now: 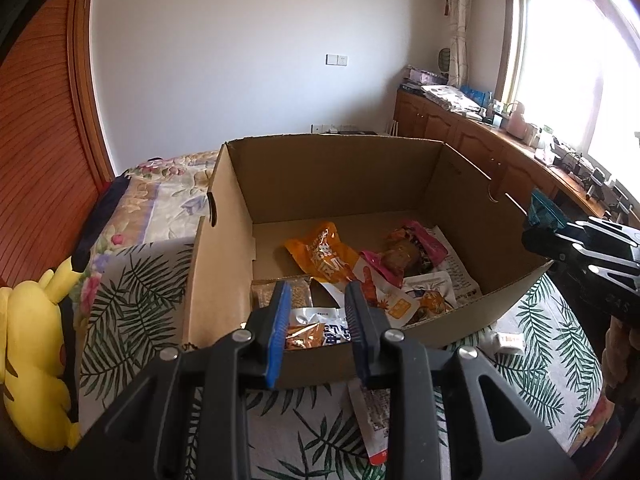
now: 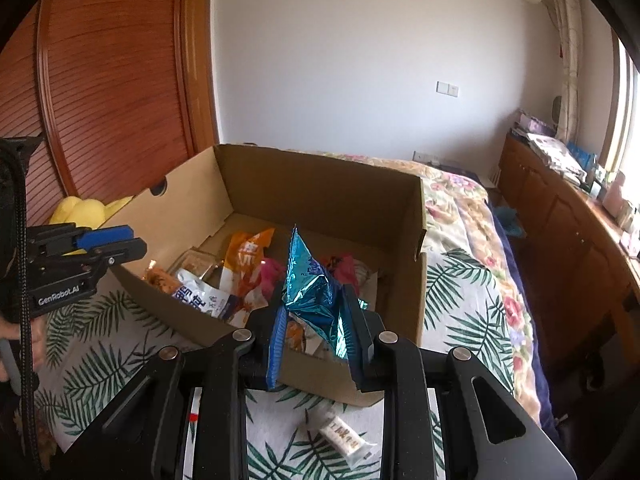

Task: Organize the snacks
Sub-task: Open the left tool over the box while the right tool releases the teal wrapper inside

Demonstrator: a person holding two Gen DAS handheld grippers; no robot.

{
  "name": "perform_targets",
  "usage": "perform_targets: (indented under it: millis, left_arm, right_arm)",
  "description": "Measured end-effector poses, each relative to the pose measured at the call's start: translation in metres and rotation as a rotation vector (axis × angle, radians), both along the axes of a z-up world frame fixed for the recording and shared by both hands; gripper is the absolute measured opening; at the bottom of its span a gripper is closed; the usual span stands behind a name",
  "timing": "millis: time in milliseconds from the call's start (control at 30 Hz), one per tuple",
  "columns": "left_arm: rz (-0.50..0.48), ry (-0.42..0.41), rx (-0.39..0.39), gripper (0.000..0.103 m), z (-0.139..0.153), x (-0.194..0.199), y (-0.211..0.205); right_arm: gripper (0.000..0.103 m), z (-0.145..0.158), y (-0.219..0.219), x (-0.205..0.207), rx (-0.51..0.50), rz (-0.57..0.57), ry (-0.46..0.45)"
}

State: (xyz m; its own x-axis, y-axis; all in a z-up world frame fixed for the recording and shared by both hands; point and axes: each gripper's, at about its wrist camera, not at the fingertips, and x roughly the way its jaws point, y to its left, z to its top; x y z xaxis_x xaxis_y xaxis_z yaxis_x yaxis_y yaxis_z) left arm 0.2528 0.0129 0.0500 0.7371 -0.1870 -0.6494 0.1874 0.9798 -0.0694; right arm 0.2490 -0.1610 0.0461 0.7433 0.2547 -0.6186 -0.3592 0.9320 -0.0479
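Note:
An open cardboard box (image 1: 332, 176) stands on the bed and holds several snack packets, among them an orange one (image 1: 324, 254) and a pink one (image 1: 404, 252). My left gripper (image 1: 318, 292) is open and empty, just above the box's near rim. My right gripper (image 2: 316, 312) is shut on a shiny blue foil packet (image 2: 310, 280) and holds it over the box's near wall (image 2: 320, 372). The right gripper also shows in the left wrist view (image 1: 544, 216), at the box's right rim. A small white packet (image 2: 346, 438) lies on the cloth in front of the box.
A leaf-print cloth (image 1: 132, 304) covers the bed under the box. A yellow plush toy (image 1: 36, 344) lies at the left. A red-and-white packet (image 1: 372, 416) lies below the left gripper. A wooden cabinet (image 2: 560, 232) with clutter runs along the window side.

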Motion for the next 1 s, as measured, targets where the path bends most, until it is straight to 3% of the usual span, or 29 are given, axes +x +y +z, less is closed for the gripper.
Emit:
perform_targets:
  millis: [300,567,1000]
  left_arm:
    - [-0.003,-0.018,-0.008,0.045,0.006,-0.006,0.004]
    - [-0.013,-0.029,-0.01,0.048,0.011,-0.013,0.004]
    - [-0.083,-0.078,0.003,0.049,0.032,-0.042,-0.013]
  right_arm:
    - [0.025,-0.013,0.0,0.013,0.02,-0.022,0.04]
    - [0.036,-0.015,-0.007,0.015,0.058,-0.031,0.046]
    - [0.036,0.005,-0.019,-0.023,0.079,0.032,-0.005]
